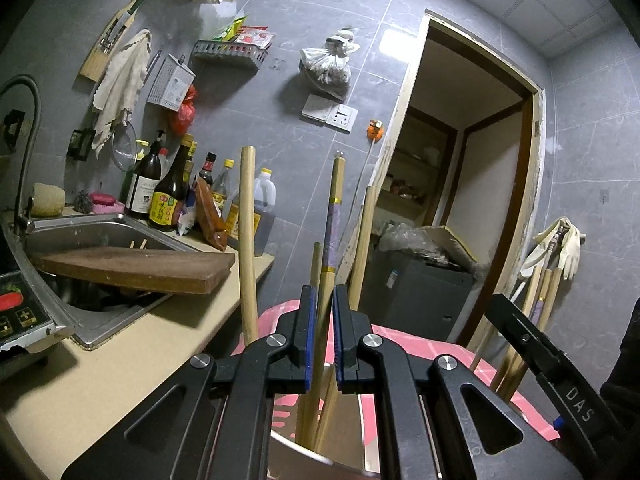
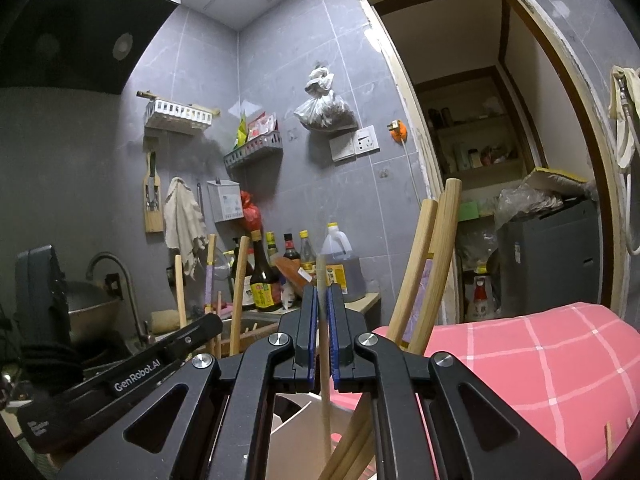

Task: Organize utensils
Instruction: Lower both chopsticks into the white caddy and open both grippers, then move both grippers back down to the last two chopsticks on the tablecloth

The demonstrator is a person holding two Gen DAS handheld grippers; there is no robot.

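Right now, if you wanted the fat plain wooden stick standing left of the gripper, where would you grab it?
Probably mid-shaft on the plain wooden stick, coming level from the side. It stands nearly upright, bare above the pink checked cloth, apart from the other sticks.

Grey tiled wall (image 1: 460, 8), open wooden doorway (image 1: 472, 184), steel sink (image 1: 100, 228), tan counter (image 1: 120, 360)

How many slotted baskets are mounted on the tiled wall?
2: a white basket high up, and a grey basket holding packets, lower and to its right.
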